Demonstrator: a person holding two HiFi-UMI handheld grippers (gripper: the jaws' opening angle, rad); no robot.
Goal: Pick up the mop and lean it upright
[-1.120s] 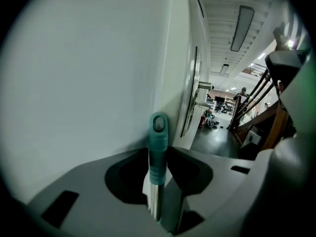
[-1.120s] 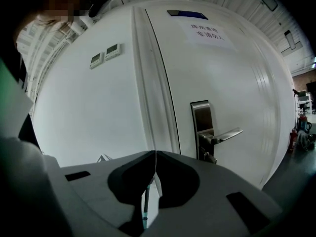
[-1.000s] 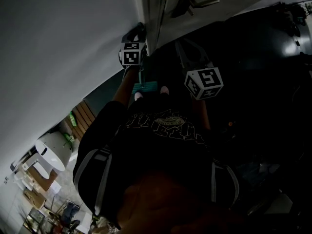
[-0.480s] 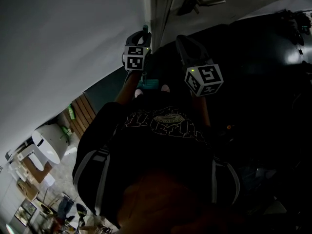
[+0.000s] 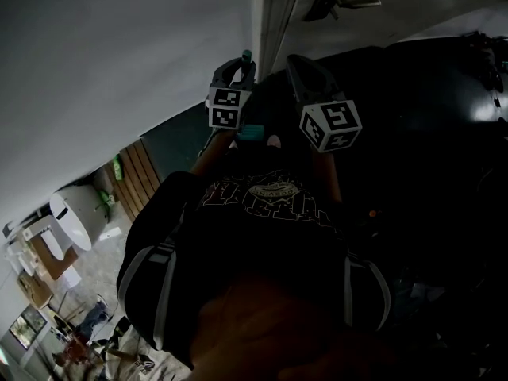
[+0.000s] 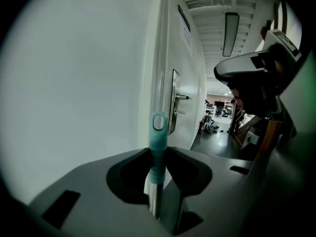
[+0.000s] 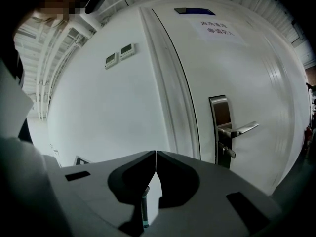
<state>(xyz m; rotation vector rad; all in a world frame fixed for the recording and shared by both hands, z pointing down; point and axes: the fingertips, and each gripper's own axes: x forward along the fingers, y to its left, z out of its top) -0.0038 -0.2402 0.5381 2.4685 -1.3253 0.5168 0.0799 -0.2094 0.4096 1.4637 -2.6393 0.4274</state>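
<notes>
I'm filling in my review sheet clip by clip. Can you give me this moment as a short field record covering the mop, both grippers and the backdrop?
mop handle: upright, with its teal end and hanging loop rising between the left jaws
left gripper: closed on the teal end of the mop handle
right gripper: jaw tips together, nothing clamped
backdrop: white wall; white door with a metal lever handle
</notes>
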